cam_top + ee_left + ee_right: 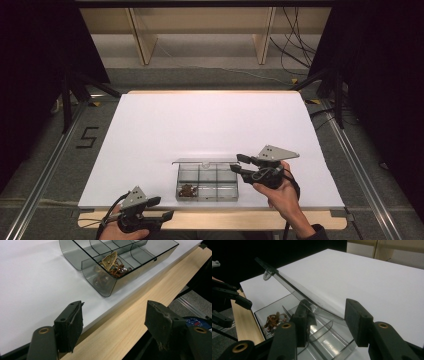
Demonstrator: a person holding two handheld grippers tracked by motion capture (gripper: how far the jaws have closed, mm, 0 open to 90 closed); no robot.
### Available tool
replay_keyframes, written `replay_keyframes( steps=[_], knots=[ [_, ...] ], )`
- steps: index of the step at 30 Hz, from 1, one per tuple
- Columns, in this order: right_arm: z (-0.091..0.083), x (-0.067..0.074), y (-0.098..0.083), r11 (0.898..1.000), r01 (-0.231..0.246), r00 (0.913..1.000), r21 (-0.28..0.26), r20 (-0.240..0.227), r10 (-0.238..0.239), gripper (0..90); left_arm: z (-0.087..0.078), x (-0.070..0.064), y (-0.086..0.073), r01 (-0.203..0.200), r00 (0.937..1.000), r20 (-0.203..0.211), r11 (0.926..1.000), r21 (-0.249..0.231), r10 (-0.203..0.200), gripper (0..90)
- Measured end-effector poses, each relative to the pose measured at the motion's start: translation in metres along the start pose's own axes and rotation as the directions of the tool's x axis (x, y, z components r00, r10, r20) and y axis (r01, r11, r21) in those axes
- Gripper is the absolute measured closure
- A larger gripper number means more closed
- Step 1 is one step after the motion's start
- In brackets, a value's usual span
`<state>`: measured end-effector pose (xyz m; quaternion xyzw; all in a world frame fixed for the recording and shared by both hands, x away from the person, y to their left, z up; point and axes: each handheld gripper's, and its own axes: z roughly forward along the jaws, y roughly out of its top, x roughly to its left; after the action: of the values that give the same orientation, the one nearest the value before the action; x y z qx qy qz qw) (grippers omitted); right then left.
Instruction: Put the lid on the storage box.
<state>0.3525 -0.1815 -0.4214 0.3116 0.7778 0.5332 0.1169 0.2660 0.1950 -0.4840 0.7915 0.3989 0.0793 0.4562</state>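
A clear, smoke-tinted compartment box stands near the white table's front edge. Its lid is raised upright along the far side. A tangle of brown and gold jewellery lies in the front-left compartment. My right gripper is at the box's right end, open. In the right gripper view the lid slants up between the jaws, close to the left pad, above the jewellery. My left gripper hangs open over the front edge. It faces the box and the jewellery, with nothing between its jaws.
The white tabletop stretches bare behind the box. A pale wooden strip runs along its front edge. Wooden shelf legs and loose cables sit on the floor beyond the table. Metal rails flank both sides.
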Motion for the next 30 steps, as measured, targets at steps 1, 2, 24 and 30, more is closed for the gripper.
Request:
replay_keyframes(
  steps=[1,2,24,30],
  knots=[
    [-0.001,0.001,-0.001,1.0,-0.023,0.9997,0.004,0.0,0.023,57.8,0.0,0.0,0.0,0.004,1.0,0.001,1.0,0.005,-0.004,29.9],
    [-0.002,-0.001,-0.001,1.0,0.001,0.9999,-0.001,0.01,-0.001,58.5,0.0,0.001,-0.001,-0.006,1.0,-0.002,0.9999,0.008,0.006,29.9],
    [-0.006,-0.002,-0.017,0.999,-0.039,0.9992,0.029,-0.009,0.04,64.1,0.0,0.001,-0.001,-0.007,1.0,-0.003,0.9999,0.015,0.007,29.7],
    [-0.005,0.0,-0.022,0.997,-0.065,0.9975,0.036,-0.026,0.066,64.8,0.001,0.0,-0.002,0.002,1.0,0.001,1.0,0.006,-0.002,29.7]
  ],
)
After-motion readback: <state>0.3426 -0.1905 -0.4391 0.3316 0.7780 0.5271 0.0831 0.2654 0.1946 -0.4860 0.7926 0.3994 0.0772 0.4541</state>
